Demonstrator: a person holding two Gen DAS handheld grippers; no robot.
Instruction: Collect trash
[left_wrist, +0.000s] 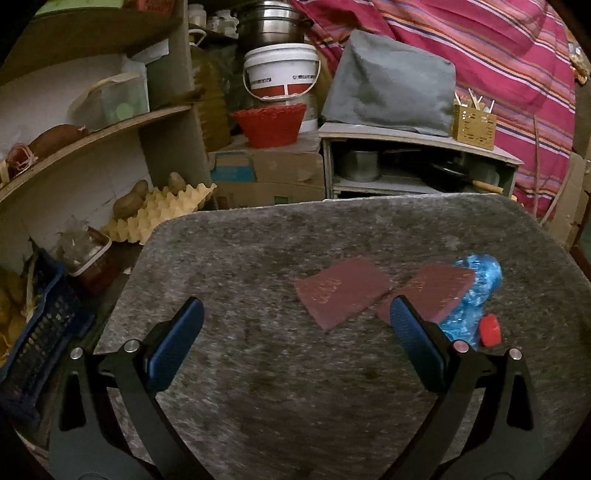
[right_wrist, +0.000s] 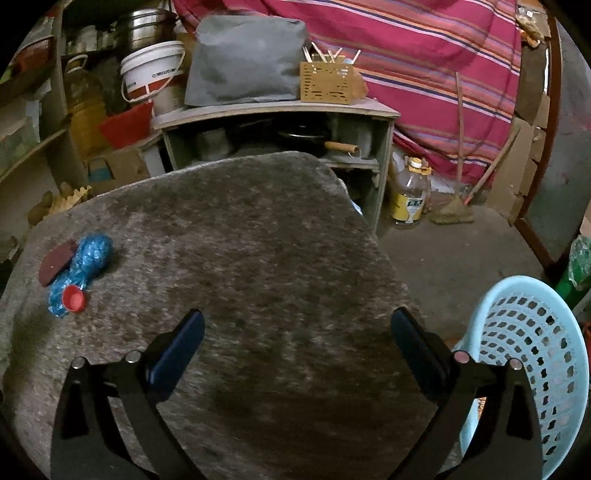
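Both grippers, left (left_wrist: 295, 321) and right (right_wrist: 295, 328), gape empty over the felt table (right_wrist: 258, 229); bottle (right_wrist: 83, 267), cap (right_wrist: 73, 298), two maroon sheets (left_wrist: 341, 290) uncollected, well apart from the basket (right_wrist: 532, 354).

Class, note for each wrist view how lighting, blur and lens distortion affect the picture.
Left wrist view: dim, warm light; shelves bow from fisheye distortion; black corners. Right wrist view: similarly dim; felt tabletop streaked by slight motion blur near the open right gripper; basket stretched at the edge.
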